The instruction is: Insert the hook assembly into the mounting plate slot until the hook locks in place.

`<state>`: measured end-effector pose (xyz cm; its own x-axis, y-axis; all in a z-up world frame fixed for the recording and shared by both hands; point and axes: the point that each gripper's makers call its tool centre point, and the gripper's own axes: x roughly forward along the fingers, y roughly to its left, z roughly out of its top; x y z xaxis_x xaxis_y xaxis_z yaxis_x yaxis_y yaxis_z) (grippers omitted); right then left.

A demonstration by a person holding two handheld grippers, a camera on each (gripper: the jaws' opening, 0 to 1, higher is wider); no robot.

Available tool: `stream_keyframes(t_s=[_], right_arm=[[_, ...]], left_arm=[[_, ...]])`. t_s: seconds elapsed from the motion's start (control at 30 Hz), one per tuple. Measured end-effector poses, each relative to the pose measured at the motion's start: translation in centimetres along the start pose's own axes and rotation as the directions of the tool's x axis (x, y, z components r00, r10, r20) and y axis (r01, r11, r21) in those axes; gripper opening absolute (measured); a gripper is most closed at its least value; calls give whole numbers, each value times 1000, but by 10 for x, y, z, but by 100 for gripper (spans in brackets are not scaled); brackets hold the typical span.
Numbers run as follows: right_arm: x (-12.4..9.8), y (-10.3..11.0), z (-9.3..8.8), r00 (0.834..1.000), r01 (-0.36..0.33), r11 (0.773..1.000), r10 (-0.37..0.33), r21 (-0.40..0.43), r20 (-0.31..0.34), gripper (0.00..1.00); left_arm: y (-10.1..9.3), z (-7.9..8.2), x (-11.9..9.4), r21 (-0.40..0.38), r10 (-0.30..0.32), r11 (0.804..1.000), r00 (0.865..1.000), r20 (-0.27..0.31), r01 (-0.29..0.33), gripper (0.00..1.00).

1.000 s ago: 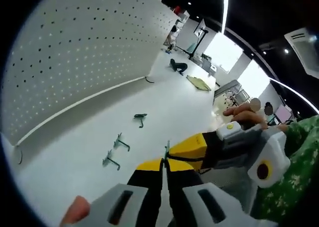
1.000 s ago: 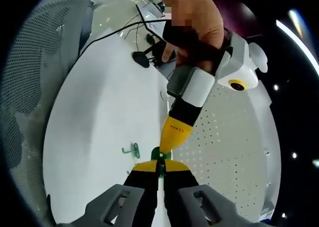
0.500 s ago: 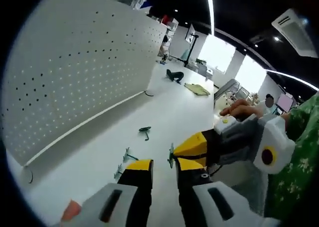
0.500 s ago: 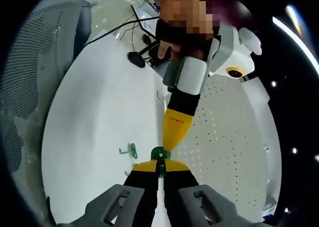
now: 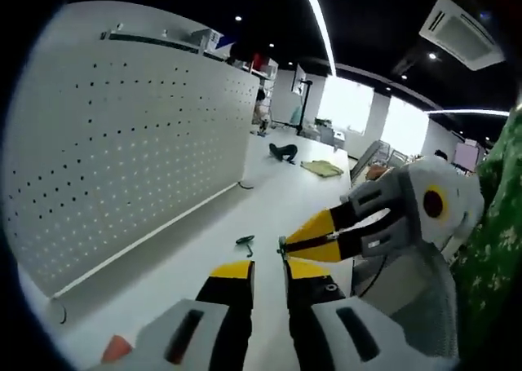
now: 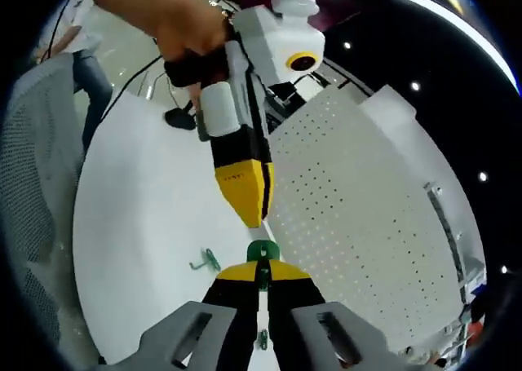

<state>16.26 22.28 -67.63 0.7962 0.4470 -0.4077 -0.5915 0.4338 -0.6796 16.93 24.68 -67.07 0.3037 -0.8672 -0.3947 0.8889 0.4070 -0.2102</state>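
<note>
Right gripper [image 6: 263, 280] is clenched on a small green hook [image 6: 261, 253], which pokes up between its yellow-tipped jaws; in the left gripper view the same gripper [image 5: 287, 245] comes in from the right with the hook [image 5: 281, 247] at its tip. Left gripper [image 5: 269, 271] stands released, its jaws apart with nothing between them, and in the right gripper view it [image 6: 254, 216] hangs just above the held hook, a hand [image 6: 175, 20] wrapped round its handle. A line of small dark lettering runs across its yellow jaw, too small to read.

Everything sits on a plain white counter [image 5: 269, 200]. A white pegboard [image 5: 122, 143] dotted with rows of holes stands upright along its far side. More green hooks lie loose on the counter: one [image 5: 245, 242] near the left gripper, another [image 6: 204, 261] beside the right gripper's jaws. A grey mesh chair [image 6: 37, 167] sits at the counter's edge, and black cables [image 6: 175, 114] trail across the far end. Beyond, the room is dark-ceilinged with strip lights [image 5: 322, 28] and bright windows [image 5: 347, 106].
</note>
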Motion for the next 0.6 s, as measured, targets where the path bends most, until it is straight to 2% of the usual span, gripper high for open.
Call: stream_keyframes(t_s=[0.1,0.3,0.4,0.6], right_arm=[[-1,-5,0,1000,12,995,-13,98,11,1],[-4,-16,3,998,27,966,-39,258,40,1],[-6,-19,4,997,30,942,-52,334,56,1],[-8,-30,9,992,31,874,-86,484,91,1]], left_arm=[[1,1,-1,20,19,1000,1000,19,-19,17],[1,3,-3,13,35,999,998,55,-36,16],[-1,1,-4,15,46,999,997,63,-47,16],[0,1,-6,26,74,997,993,87,-76,15]])
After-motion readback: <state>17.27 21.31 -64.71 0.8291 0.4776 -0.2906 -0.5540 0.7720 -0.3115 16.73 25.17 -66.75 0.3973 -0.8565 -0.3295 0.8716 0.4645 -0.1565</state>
